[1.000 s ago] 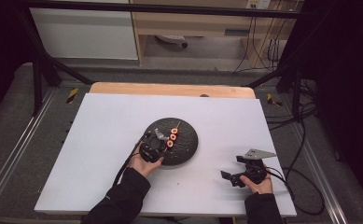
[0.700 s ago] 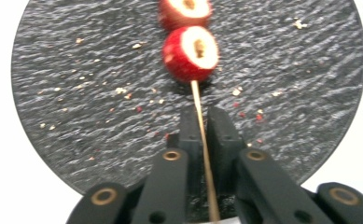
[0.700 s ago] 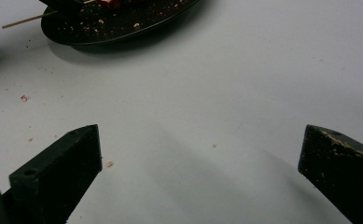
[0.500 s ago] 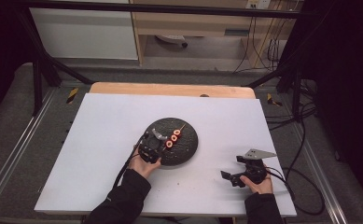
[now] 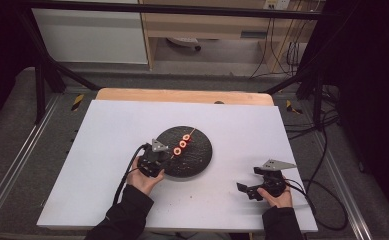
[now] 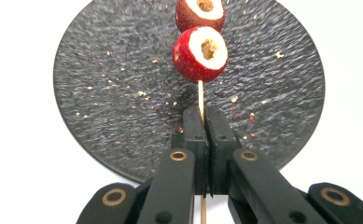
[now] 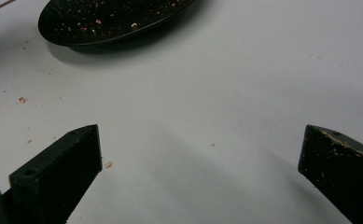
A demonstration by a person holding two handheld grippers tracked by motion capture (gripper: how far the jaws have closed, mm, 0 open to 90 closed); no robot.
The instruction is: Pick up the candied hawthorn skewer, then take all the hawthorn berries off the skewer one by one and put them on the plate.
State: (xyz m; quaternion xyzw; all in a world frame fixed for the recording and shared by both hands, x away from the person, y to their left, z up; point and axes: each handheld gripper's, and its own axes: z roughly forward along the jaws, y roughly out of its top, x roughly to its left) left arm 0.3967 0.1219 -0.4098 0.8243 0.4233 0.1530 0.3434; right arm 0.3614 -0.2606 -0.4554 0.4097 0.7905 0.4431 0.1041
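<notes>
White tabletop [image 5: 107,150], dark round plate [image 5: 197,157] near its middle. Left gripper [image 6: 204,122] has just been closing — its jaws now pinch the thin wooden skewer [image 6: 200,95], red fruit slices [image 6: 200,53] threaded above the plate, possibly hawthorn. Right gripper [image 7: 200,154] rests well apart on bare table — jaws wide, holding nothing.

White table top [image 5: 107,150] w/ scattered crumbs [image 7: 108,164]; cables [image 5: 287,55] on floor behind.

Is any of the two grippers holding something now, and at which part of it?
The left gripper holds the skewer by its bare stick, just below the lowest red fruit. The right gripper holds nothing.
</notes>
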